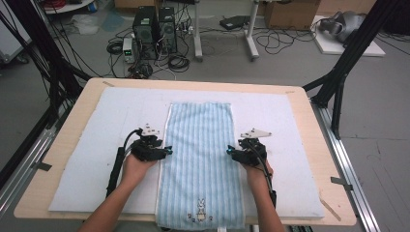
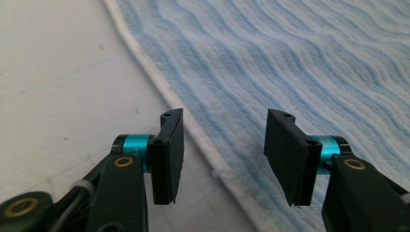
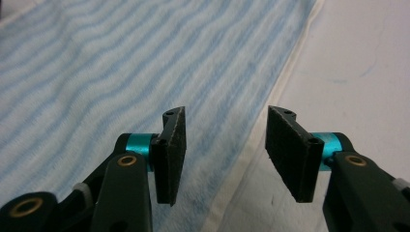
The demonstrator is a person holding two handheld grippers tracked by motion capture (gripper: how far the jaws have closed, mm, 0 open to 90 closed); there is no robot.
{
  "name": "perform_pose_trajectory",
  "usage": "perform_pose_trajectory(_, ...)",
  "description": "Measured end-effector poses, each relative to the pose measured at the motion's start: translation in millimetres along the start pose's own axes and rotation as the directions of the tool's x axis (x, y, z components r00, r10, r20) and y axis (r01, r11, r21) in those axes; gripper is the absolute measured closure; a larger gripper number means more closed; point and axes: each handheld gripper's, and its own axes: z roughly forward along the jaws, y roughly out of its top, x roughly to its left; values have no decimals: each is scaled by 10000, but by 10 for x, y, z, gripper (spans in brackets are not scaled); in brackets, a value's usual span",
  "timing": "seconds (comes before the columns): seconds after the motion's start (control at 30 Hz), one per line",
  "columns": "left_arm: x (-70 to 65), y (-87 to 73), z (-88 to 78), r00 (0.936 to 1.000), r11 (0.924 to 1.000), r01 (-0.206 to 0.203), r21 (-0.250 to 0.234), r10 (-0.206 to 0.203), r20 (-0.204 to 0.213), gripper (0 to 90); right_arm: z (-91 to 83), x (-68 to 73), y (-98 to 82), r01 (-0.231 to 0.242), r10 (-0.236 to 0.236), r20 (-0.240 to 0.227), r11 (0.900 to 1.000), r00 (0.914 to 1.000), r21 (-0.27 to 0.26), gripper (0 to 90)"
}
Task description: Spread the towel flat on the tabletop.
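Note:
A light blue striped towel point(image 1: 199, 159) lies flat and lengthwise on the white mat point(image 1: 92, 159), with a small rabbit motif point(image 1: 200, 209) near its front end. My left gripper point(image 1: 169, 151) hovers at the towel's left edge, jaws apart. In the left gripper view the left gripper point(image 2: 225, 154) is open above the towel's white hem point(image 2: 159, 82), pads off the cloth. My right gripper point(image 1: 230, 151) stands at the towel's right edge. The right gripper view shows that gripper point(image 3: 225, 150) open too, over the towel point(image 3: 121, 63) and its hem point(image 3: 285, 82), with nothing pinched.
The mat covers most of a wooden table point(image 1: 309, 125). Black frame poles point(image 1: 348, 53) rise at both back corners. On the floor behind the table stand computer towers point(image 1: 154, 31) amid cables, and cardboard boxes point(image 1: 290, 12).

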Motion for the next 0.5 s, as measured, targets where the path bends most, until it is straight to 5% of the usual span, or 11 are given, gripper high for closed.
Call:
perform_pose_trajectory(0.17,-68,-13,41,9986,9992,-377,-121,372,-375,560,69,-2,-27,-19,2,333,9987,9994,518,547)
perform_pose_trajectory(0.3,-78,-6,75,9989,9984,-435,-357,428,-214,782,108,-14,-36,-410,398,268,9981,9988,457,687)
perform_pose_trajectory(0.37,-49,10,110,9997,9985,102,-534,-113,-199,837,128,-28,-24,-550,553,-45,9978,9985,372,848)
perform_pose_trajectory(0.5,40,50,184,9946,9920,970,-806,-996,-286,841,182,-21,20,-564,553,300,9977,9980,372,861)
